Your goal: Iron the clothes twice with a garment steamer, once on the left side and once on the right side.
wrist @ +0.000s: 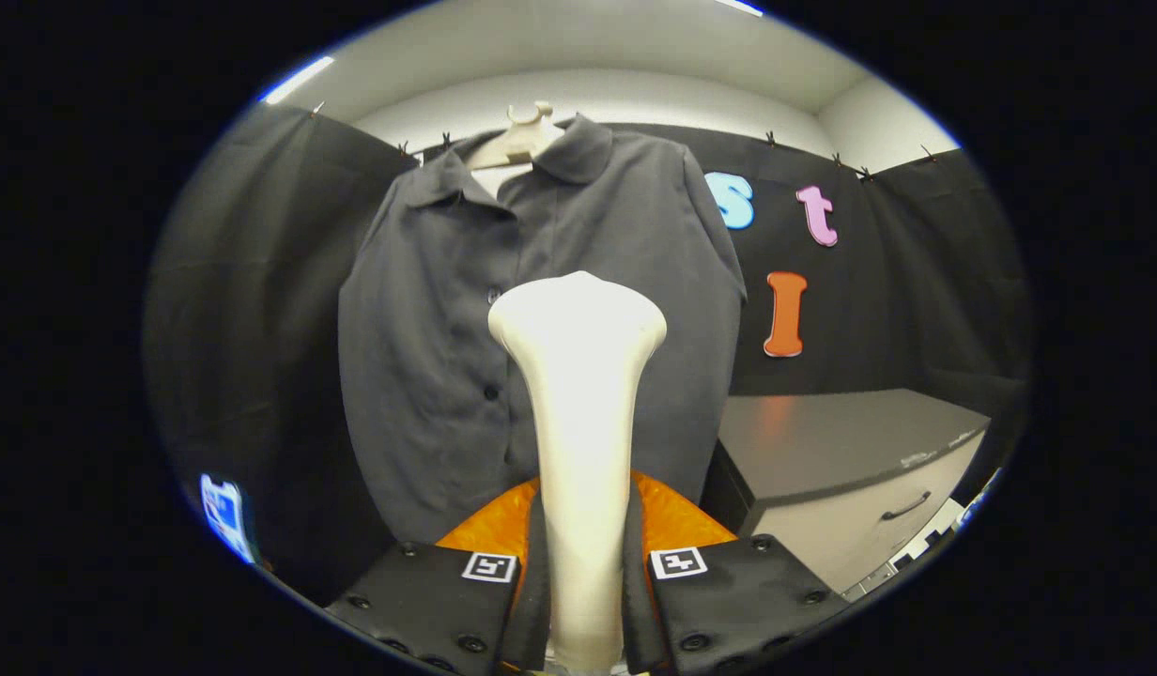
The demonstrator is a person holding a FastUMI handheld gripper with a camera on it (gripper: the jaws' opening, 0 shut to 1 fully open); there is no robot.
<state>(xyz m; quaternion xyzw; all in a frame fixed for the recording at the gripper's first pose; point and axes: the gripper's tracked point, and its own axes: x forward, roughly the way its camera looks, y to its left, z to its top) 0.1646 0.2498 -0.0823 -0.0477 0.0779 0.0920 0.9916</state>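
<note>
A dark grey button-up shirt (447,310) hangs on a pale hanger (522,136) against the booth's black wall, straight ahead of the fingers. My gripper (583,563) is shut on the cream garment steamer (578,413), both fingers pressing its handle from either side. The steamer stands upright between the fingers, its wide head (578,314) level with the shirt's button line at mid-chest. How much gap lies between the head and the cloth cannot be told. The lower middle of the shirt is hidden behind the steamer.
A low cabinet (851,451) with a grey top and a drawer handle (905,507) stands to the right of the shirt. Black cloth wall hangs on both sides. A small lit screen (223,512) sits low to the left.
</note>
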